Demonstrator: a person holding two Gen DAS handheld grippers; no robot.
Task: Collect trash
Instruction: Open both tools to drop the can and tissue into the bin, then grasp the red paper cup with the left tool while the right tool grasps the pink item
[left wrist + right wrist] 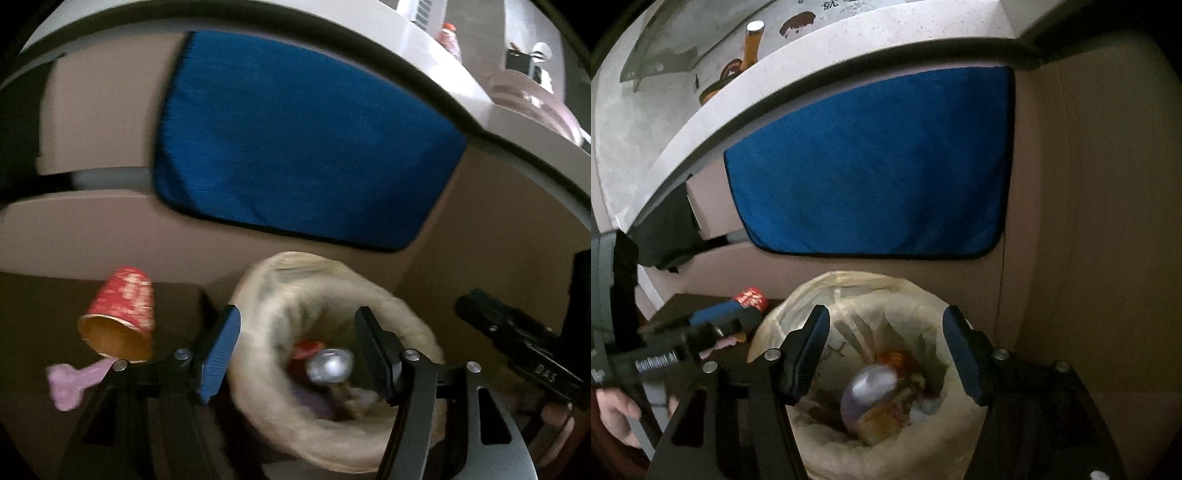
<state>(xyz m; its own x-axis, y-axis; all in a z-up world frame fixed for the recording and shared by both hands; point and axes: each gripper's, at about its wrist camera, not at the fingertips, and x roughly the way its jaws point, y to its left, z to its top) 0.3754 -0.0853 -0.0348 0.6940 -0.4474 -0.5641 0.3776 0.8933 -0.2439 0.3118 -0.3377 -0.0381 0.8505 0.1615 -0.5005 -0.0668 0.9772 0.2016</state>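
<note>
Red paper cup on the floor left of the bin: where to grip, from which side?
Red paper cup lies tipped, its open mouth facing the camera, left of the bin. Probably pinch across its side wall from above with the open left gripper; the pink scrap lies beside its rim.

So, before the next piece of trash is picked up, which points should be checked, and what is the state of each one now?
1. Left gripper open, nothing between the jaws: ok.
2. Right gripper open and empty: ok.
3. Lined trash bin mouth open: ok.
4. Red paper cup still outside the bin, tipped over: not ok.
5. Pink scrap beside the cup, also outside: not ok.
6. Room left in the bin: cannot tell.
</note>
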